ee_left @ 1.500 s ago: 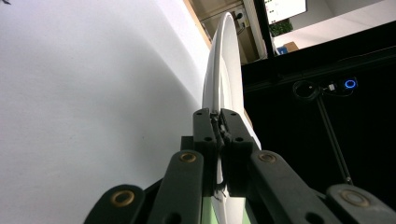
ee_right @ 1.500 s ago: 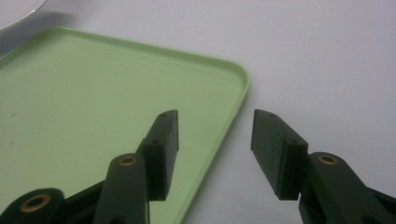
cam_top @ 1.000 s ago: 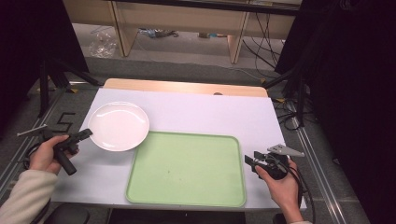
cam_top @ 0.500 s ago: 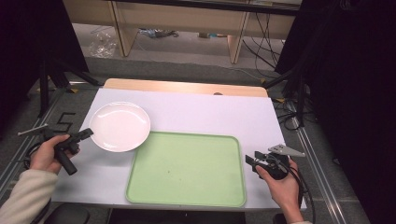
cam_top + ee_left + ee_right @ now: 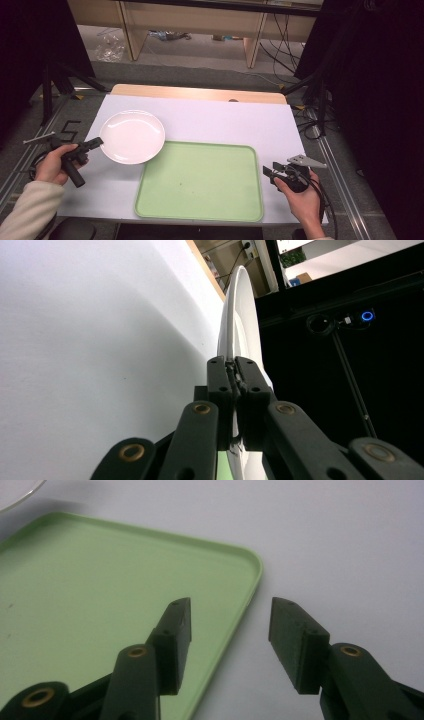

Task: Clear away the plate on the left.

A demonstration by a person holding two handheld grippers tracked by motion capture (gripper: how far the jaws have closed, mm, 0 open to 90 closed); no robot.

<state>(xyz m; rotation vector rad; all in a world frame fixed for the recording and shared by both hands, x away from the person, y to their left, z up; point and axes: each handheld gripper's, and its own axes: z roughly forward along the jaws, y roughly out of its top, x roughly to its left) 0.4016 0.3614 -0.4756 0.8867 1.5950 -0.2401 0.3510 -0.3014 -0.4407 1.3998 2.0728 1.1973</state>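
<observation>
A white plate (image 5: pixel 132 136) is held over the white table's left part, its lower right rim overlapping the green tray's (image 5: pixel 200 180) top left corner. My left gripper (image 5: pixel 95 143) is shut on the plate's left rim; in the left gripper view the plate (image 5: pixel 239 315) stands edge-on between the closed jaws of my left gripper (image 5: pixel 233 371). My right gripper (image 5: pixel 267 173) is open at the tray's right edge. In the right gripper view my right gripper (image 5: pixel 230 630) has its jaws on either side of the tray's rim (image 5: pixel 245 600), nothing between them.
The table's far wooden edge (image 5: pixel 200 93) runs along the back. Cables (image 5: pixel 305 115) lie on the floor at the right. A black stand (image 5: pixel 47 80) is at the left. The plate's rim (image 5: pixel 15 495) shows at the top left of the right gripper view.
The plate has shifted slightly toward the tray with my left gripper. My right gripper has barely moved.
</observation>
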